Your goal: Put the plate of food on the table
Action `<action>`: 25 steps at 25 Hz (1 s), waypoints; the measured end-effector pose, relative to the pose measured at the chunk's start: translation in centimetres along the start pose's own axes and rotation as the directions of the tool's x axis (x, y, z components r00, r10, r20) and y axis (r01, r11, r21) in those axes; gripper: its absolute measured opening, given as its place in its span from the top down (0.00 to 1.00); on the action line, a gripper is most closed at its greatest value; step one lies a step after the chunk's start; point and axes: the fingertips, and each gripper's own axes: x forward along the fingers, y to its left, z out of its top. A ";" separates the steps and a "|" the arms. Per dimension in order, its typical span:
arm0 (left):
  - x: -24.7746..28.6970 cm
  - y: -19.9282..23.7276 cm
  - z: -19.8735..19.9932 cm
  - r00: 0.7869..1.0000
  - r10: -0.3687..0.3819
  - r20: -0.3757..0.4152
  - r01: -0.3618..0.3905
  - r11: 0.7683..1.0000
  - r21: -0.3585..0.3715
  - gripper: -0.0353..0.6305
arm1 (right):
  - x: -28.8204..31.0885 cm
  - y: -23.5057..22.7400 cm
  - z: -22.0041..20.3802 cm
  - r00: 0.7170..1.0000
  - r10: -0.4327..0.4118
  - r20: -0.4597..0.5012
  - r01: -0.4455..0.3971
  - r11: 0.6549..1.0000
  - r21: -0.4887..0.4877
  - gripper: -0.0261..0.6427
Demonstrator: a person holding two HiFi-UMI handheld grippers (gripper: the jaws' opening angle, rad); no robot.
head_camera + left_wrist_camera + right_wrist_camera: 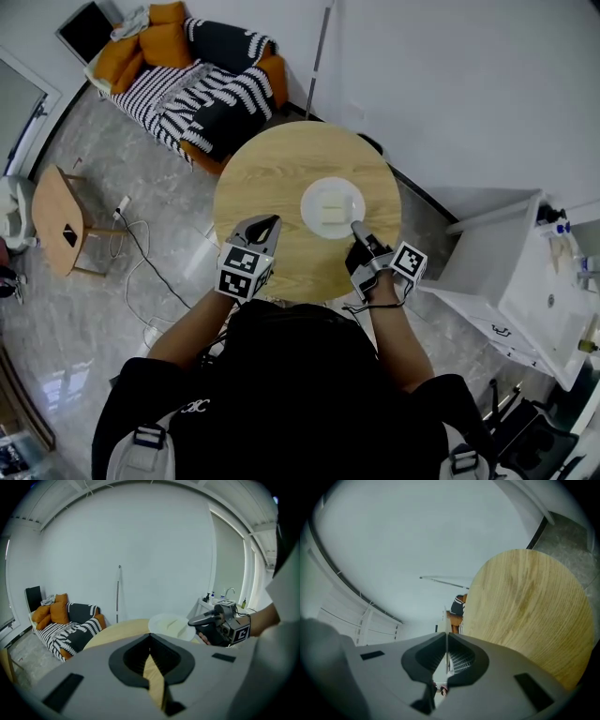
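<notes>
The right gripper (pixel 356 228) pinches the plate of food (pixel 310 201) by its 5 o'clock rim, over the middle of the table (pixel 272 169); the left gripper (pixel 265 225), jaws together on nothing, sits at the table's 7 o'clock

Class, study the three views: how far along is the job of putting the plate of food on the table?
Done: the plate with its food is over the middle of the round table. In hand: the right gripper is shut on the plate's near rim; the left gripper hangs shut and empty beside it. Left: setting the plate flat, if it isn't yet (unclear here), then letting go.
</notes>
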 end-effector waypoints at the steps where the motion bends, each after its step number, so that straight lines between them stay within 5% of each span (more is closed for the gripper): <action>1: 0.0 0.3 -0.1 1.000 -0.002 -0.004 0.002 1.000 0.001 0.94 | 0.4 -0.1 -0.2 1.000 0.009 -0.010 -0.009 1.000 -0.009 0.93; 25: -1.9 5.8 -0.9 0.999 0.037 0.003 -0.037 0.999 -0.001 0.94 | 5.2 -9.5 -2.9 0.985 -0.127 -0.114 0.123 0.991 -0.046 0.93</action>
